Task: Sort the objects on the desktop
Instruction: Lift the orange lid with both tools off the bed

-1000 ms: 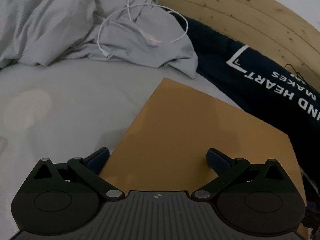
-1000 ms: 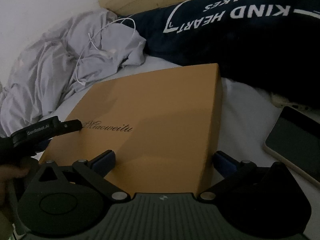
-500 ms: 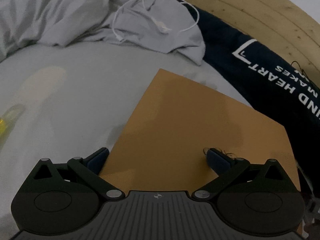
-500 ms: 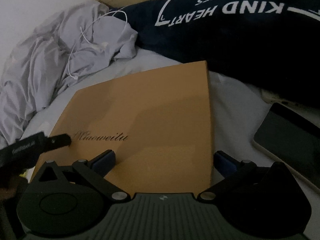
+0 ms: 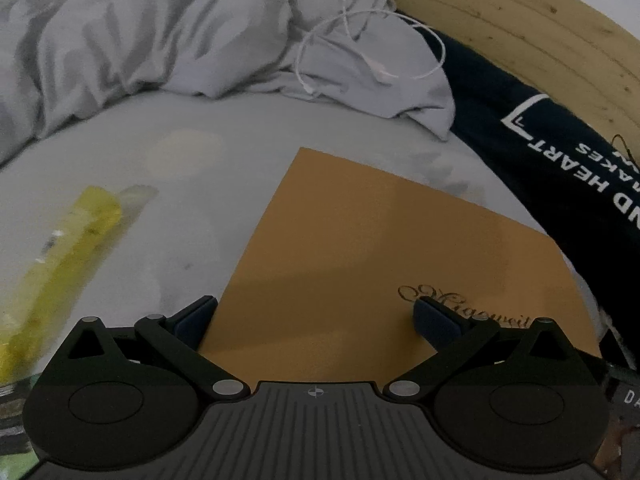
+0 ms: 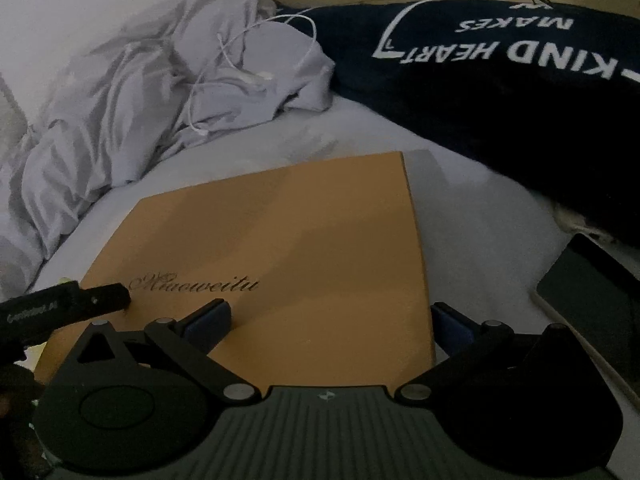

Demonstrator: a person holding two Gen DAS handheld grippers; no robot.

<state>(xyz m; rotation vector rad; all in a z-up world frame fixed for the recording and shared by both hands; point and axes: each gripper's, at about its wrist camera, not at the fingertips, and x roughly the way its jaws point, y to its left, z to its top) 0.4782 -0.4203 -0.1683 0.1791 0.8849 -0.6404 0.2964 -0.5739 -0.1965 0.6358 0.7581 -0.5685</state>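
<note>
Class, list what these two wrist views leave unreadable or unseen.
- Yellow object, left wrist view: motion blur, cut by the left edge; identity unclear.
- Phone, right wrist view: cut by the right edge.
- Pillow slogan, left wrist view: cut by the right edge.
- Tan box, both views: near edge hidden behind the left claw and right claw.

Matt tan paper box (image 6: 288, 248), cloth bedsheet (image 5: 120, 208)

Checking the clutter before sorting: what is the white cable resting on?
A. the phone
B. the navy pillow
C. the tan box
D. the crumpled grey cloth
D: the white cable loops across the crumpled grey cloth, beyond the tan box.
</note>
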